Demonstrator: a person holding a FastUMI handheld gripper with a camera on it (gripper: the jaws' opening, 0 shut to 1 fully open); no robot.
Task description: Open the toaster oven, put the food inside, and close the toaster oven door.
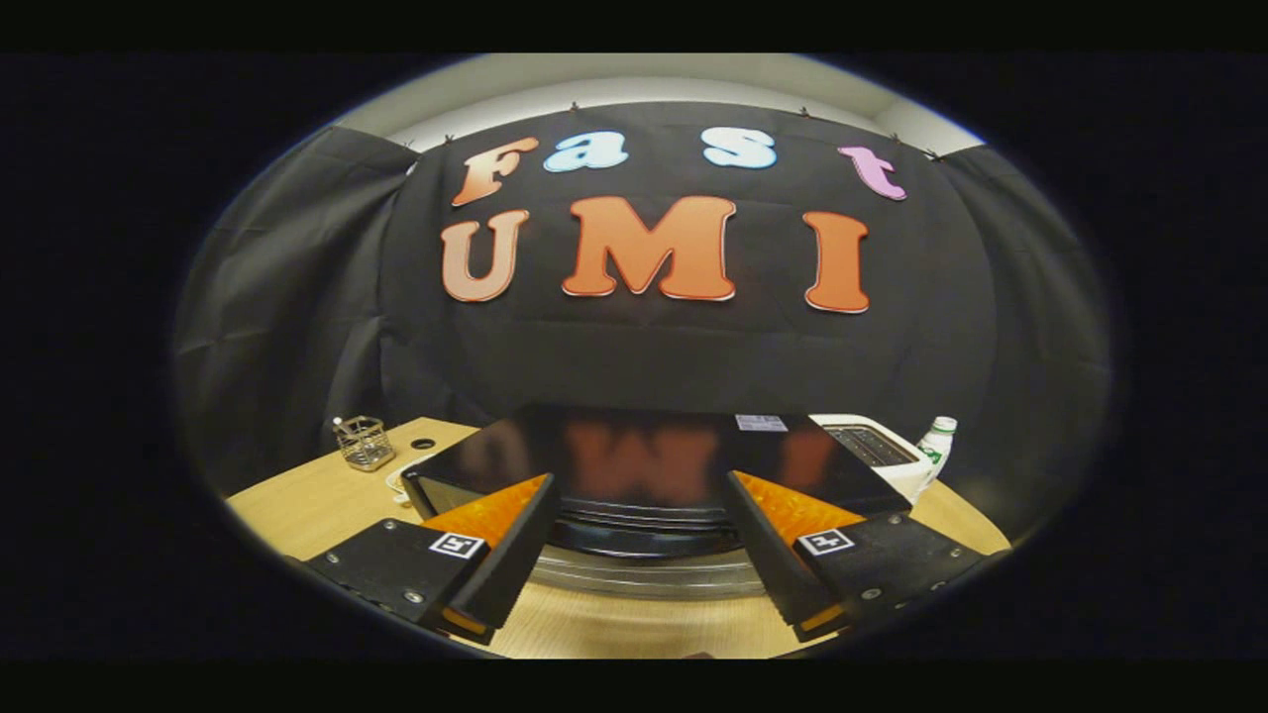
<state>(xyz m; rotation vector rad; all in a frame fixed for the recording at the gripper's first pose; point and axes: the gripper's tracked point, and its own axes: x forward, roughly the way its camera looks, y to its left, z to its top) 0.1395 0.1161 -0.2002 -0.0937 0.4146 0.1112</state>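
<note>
The toaster oven [644,451] is a black box with a glossy top, and it stands on the wooden table [297,505] just ahead of me. I look down on its top and front edge. A silvery curved bar [644,576], likely the door handle, runs along the front below the top edge. The door looks closed. My gripper [641,481] is open wide and holds nothing. Its fingertips reach over the oven's front edge, one on each side of the middle, and the bar lies between the fingers.
A small wire-mesh holder [363,442] stands on the table to the oven's left, near a round cable hole [423,444]. A white appliance [872,446] and a plastic bottle [935,448] stand to the oven's right. Black cloth walls the booth behind.
</note>
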